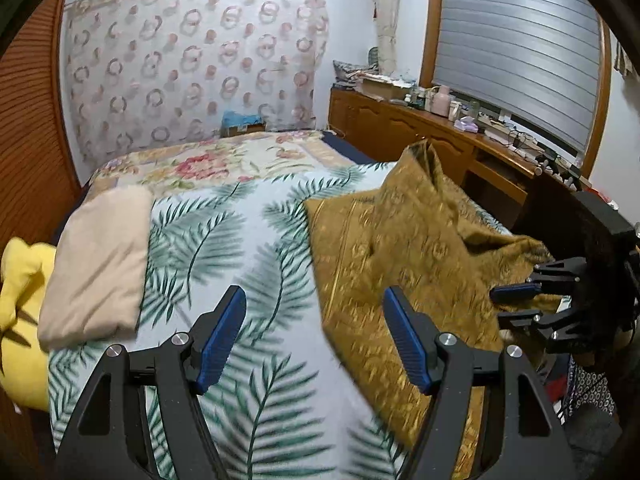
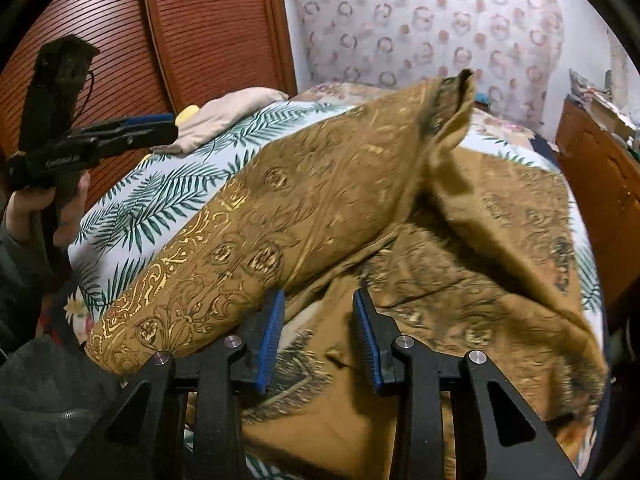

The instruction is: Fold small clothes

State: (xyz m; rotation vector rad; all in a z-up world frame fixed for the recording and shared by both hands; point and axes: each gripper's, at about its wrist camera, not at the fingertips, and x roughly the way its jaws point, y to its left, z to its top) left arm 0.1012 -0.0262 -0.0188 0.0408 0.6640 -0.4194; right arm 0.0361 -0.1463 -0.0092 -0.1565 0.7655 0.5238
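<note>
Bedroom surroundings frame the scene, with a palm-leaf sheet (image 1: 256,248) spread over the bed. On its right side lies the gold-patterned brown garment (image 1: 404,248) — rumpled, one section folded over itself and one corner standing up in a peak toward the headboard. In the right wrist view the cloth (image 2: 320,216) fills most of the frame, and a long fold with bright gold trim is seen running toward the bed's near left edge.

The right gripper (image 2: 318,336) is held just over the garment with its blue pads parted; nothing is pinched between them. The left gripper (image 1: 314,340) is spread wider above the bare sheet, beside the garment's left edge, and it is empty.

A folded beige cloth (image 1: 96,268) is seen at the far left of the bed, with something yellow (image 1: 20,304) beyond it. A wooden sideboard (image 1: 420,132) — cluttered on top — stands along the right wall under a shuttered window (image 1: 516,52).
</note>
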